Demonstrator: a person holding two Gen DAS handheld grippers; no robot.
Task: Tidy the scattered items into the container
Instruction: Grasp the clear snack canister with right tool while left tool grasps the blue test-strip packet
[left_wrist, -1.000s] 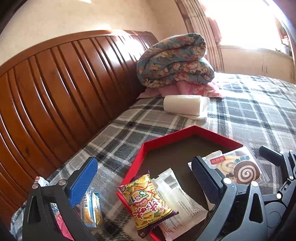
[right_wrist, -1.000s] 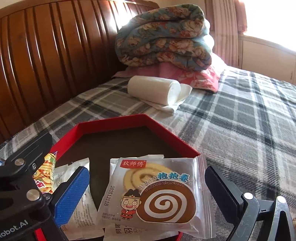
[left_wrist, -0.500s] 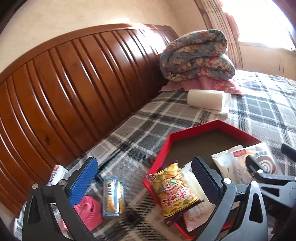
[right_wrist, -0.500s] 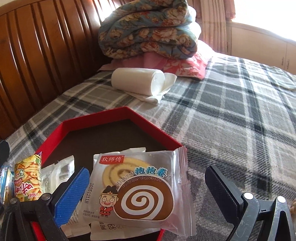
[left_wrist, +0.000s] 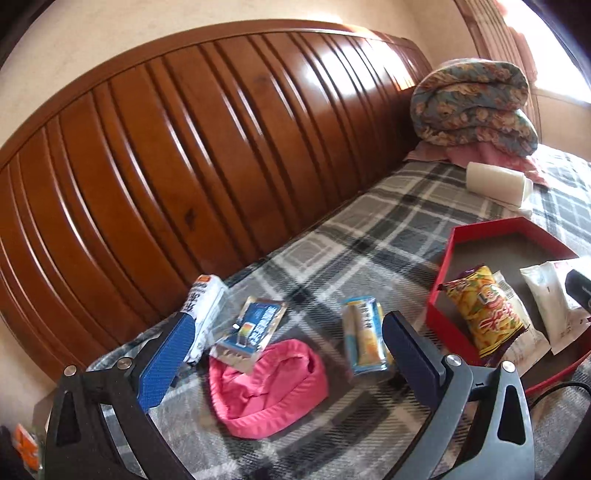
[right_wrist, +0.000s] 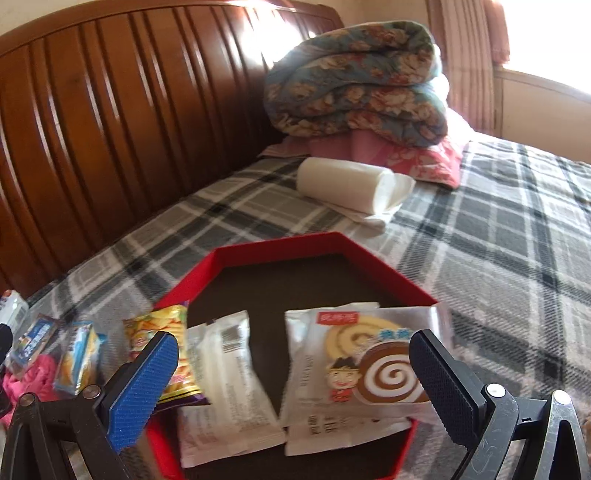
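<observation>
- Plaid bedding (left_wrist: 332, 266) covers the bed in front of a wooden headboard (left_wrist: 184, 147), and a folded floral quilt (right_wrist: 354, 81) with a white roll (right_wrist: 343, 184) lies further back.
- The red tray (right_wrist: 273, 251) sits on the bedding. Inside it are a swirl-cake packet (right_wrist: 369, 365), a white packet (right_wrist: 225, 373) and a yellow snack bag (left_wrist: 484, 314) which hangs partly over the rim.
- Outside the tray, several things are not yet tidied: a pink cloth (left_wrist: 269, 384), a blue and yellow snack bar (left_wrist: 364, 339), a silver and blue sachet (left_wrist: 251, 328) and a white packet near the headboard (left_wrist: 205, 306).
- The left gripper (left_wrist: 284, 354) has its jaws wide apart and holds nothing. The pink cloth lies directly between its two fingers, and the snack bar is just beside the right finger, with its long axis pointing roughly away from the camera.
- The right gripper (right_wrist: 291, 376) is also spread apart and empty, above the near part of the tray.
- In my judgement the left hand is much nearer to the loose items, so the next pick belongs to it. The tray lies to its right.
</observation>
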